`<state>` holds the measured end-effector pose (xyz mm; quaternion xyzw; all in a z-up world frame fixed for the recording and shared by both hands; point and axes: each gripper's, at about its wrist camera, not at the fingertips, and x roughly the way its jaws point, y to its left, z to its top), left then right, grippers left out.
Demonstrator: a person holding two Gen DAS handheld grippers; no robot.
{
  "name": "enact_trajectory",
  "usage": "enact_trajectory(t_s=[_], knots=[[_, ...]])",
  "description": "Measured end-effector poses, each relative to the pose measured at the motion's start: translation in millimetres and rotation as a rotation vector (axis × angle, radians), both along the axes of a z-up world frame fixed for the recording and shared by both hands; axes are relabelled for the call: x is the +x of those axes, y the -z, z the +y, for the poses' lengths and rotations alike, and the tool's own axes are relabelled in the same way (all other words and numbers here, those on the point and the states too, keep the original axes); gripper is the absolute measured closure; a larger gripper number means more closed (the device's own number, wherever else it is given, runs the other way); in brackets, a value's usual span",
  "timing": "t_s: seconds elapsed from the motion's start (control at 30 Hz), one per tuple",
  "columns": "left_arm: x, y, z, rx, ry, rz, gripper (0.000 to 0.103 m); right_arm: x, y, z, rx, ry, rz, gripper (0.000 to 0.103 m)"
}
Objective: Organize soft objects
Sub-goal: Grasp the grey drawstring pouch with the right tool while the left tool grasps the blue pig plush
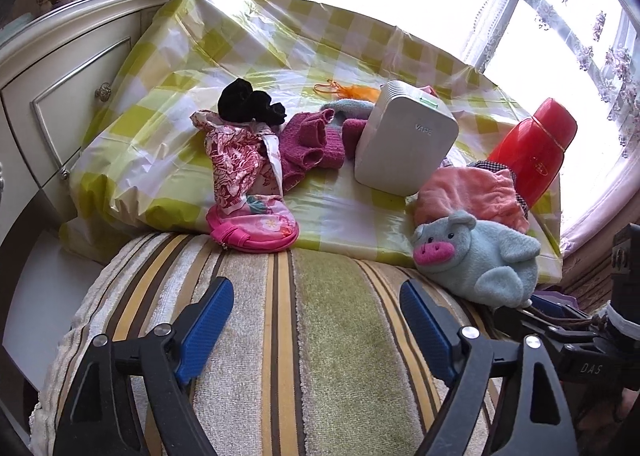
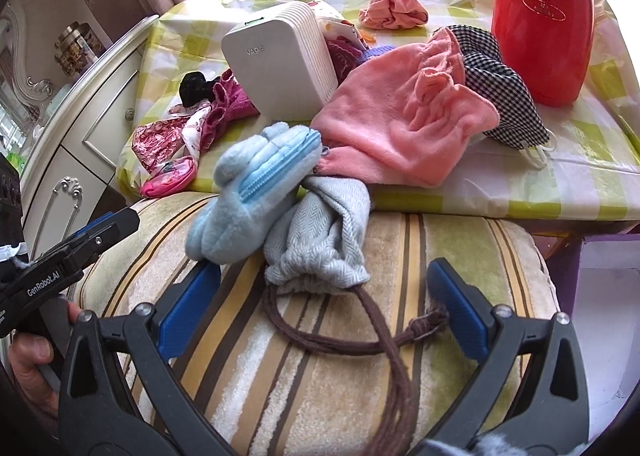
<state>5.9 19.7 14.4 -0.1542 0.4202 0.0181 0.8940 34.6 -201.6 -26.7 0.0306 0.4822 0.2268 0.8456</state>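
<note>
Both grippers stood wide open and empty: left gripper (image 1: 316, 326) above bare striped cushion (image 1: 320, 336), right gripper (image 2: 324, 296) straddling the grey drawstring pouch (image 2: 320, 232), likely for pickup

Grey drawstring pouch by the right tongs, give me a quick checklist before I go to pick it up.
1. Right tongs open: ok, both blue pads stand apart with nothing pressed between them.
2. Grey drawstring pouch within the gap: ok, its gathered mouth lies between the pads.
3. Pouch free of other things: not ok, the blue plush pig leans on it and the pink cloth overlaps its far end.
4. Brown cord clear: not ok, it loops across the striped cushion and touches the right pad.
5. Left tongs out of the way: ok, open and holding nothing.
</note>
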Motion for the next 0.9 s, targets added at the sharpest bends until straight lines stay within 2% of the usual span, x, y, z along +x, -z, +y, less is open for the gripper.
enact_trajectory(t_s=[0.17, 0.33, 0.4, 0.43, 0.47, 0.6, 0.73, 0.83, 0.9], knots=[[15.3, -11.0, -9.8, -0.158, 0.112, -0.052, 0.020, 8.3, 4.3, 3.3, -0.025, -0.031, 0.011, 0.000], [30.5, -19.3, -36.7, -0.238, 0.230, -0.060, 0.020, 16.0, 7.3, 8.3, -0.057, -0.049, 0.016, 0.001], [36.2, -19.9, -48.1, -0.263, 0.272, -0.047, 0.020, 17.7, 9.2, 9.9, -0.068, -0.061, 0.021, 0.007], [39.3, -19.8, -53.9, -0.274, 0.291, -0.041, 0.020, 18.8, 11.0, 10.8, -0.069, -0.069, 0.030, 0.014], [42.2, -19.9, -59.7, -0.281, 0.311, -0.034, 0.020, 20.1, 13.1, 11.4, -0.070, -0.073, 0.039, 0.018], [52.2, -15.4, -77.7, -0.297, 0.370, 0.010, 0.020, 21.4, 14.1, 8.0, -0.031, -0.074, 0.043, 0.024], [61.8, -8.1, -86.1, -0.281, 0.372, 0.058, 0.020, 19.3, 14.5, 7.0, -0.004, -0.083, 0.038, 0.046], [66.7, -3.9, -97.4, -0.229, 0.397, 0.097, 0.018, 17.8, 14.2, 7.4, 0.007, -0.093, 0.032, 0.050], [69.2, -1.0, -95.5, -0.238, 0.392, 0.123, 0.017, 17.6, 15.2, 5.1, 0.036, -0.094, 0.038, 0.054]])
